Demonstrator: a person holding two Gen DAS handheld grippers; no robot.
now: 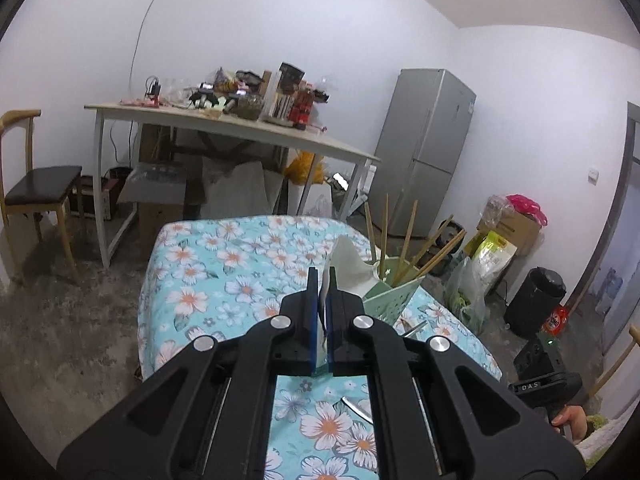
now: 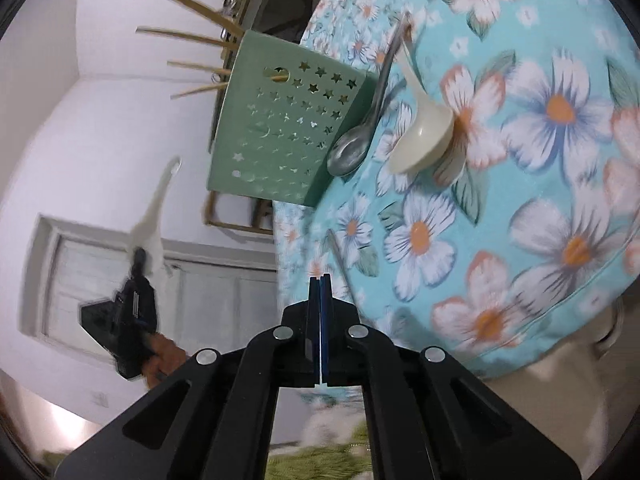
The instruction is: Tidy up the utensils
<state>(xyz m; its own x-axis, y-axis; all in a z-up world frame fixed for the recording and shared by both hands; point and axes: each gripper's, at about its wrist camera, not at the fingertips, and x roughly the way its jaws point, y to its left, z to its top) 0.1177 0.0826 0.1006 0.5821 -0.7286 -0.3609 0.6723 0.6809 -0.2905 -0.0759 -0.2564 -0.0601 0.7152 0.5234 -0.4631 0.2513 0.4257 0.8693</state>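
Note:
My left gripper is shut on a white plastic spoon, held in the air above the floral table. The right wrist view shows that same spoon sticking up from the left gripper's tip. To its right stands a green utensil holder with star-shaped holes and several wooden chopsticks in it. A metal spoon and a second white spoon lie beside the holder. My right gripper is shut with nothing between its pads, at the table's edge beside a thin metal handle.
A metal utensil lies on the cloth under my left gripper. Behind stand a cluttered white desk, a wooden chair, a grey fridge, bags and a black bin. A hand holds the right gripper.

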